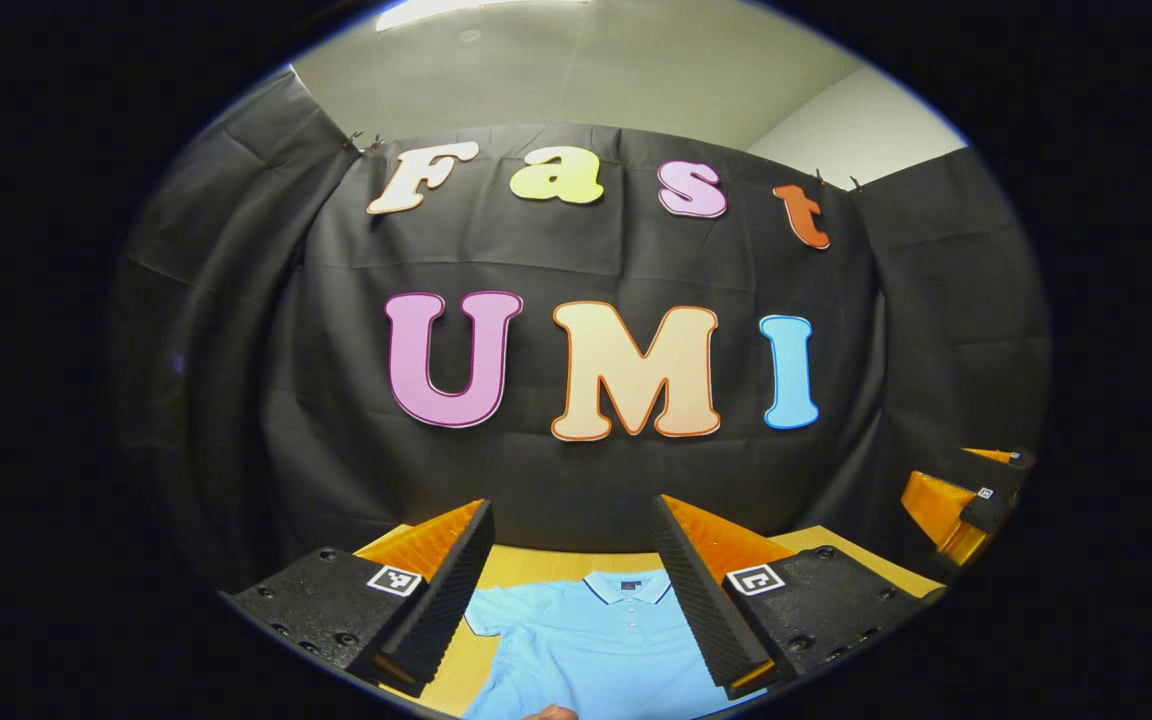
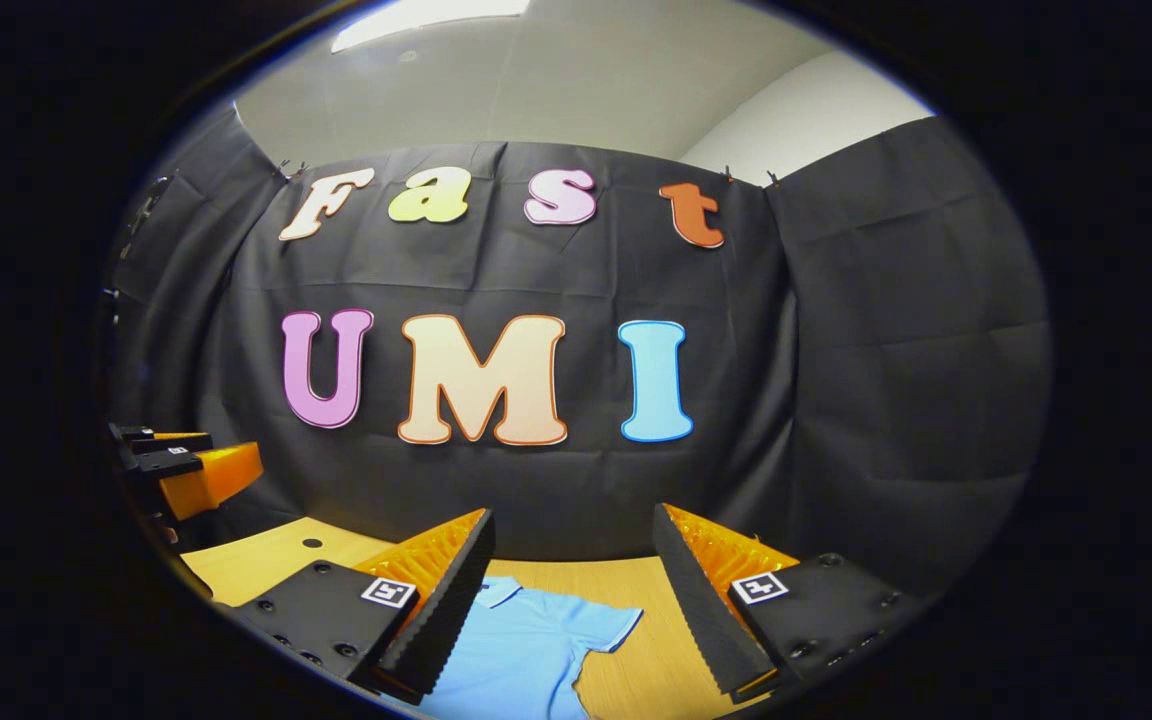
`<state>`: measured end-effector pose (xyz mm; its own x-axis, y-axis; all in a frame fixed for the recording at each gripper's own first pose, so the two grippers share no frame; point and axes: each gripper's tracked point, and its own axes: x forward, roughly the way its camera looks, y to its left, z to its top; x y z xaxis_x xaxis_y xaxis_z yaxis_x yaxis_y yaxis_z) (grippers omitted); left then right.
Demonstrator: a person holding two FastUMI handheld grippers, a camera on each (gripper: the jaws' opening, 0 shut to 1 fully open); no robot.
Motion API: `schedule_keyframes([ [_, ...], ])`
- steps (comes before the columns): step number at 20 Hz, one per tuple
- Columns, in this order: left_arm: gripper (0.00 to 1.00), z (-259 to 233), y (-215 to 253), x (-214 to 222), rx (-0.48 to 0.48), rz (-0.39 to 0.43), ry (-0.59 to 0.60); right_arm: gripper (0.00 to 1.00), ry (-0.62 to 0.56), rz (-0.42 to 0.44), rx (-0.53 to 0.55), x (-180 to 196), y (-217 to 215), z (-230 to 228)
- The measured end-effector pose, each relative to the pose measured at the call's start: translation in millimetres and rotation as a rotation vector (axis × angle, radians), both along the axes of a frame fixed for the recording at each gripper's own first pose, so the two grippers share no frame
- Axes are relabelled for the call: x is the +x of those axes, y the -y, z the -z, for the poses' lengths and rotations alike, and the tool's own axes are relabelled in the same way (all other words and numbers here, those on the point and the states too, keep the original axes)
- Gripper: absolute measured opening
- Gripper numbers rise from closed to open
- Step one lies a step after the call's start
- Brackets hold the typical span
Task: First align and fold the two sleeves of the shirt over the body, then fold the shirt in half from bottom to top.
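Note:
A light blue polo shirt (image 1: pixel 591 645) lies flat on the wooden table (image 1: pixel 536 565), collar toward the booth wall, short sleeves spread out. My left gripper (image 1: pixel 573 525) hovers above it, open, nothing between its fingers; the collar shows between them. My right gripper (image 2: pixel 573 530) is held over the shirt's right side, open and empty as well. Below it, the same shirt (image 2: pixel 526 650) shows its collar and right sleeve (image 2: pixel 606 625). The right gripper (image 1: pixel 976 495) appears at the far right of the left gripper view, and the left gripper (image 2: pixel 191 465) at the far left of the right gripper view.
The wooden table (image 2: pixel 266 560) runs back to the black cloth wall, with bare wood on both sides of the shirt. A small dark hole (image 2: pixel 312 543) marks the tabletop at the left. A fingertip (image 1: pixel 551 712) peeks in at the bottom edge.

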<state>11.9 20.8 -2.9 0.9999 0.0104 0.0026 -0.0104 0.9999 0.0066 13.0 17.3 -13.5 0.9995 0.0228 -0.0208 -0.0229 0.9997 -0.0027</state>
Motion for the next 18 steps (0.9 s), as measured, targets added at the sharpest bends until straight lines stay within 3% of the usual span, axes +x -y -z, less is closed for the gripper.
schedule_keyframes([
  [7, 0.94, -3, -8, 6, 0.016, 0.006, 0.017, 0.98, -0.057, 0.019, -0.014, 48, 10, 33],
  [14, 0.94, 7, -37, 20, 0.034, -0.023, 0.001, 0.98, -0.18, 0.073, -0.065, 111, 26, 97],
  [18, 0.94, 14, -56, 30, 0.037, -0.046, -0.016, 0.99, -0.276, 0.063, -0.067, 144, 23, 145],
])
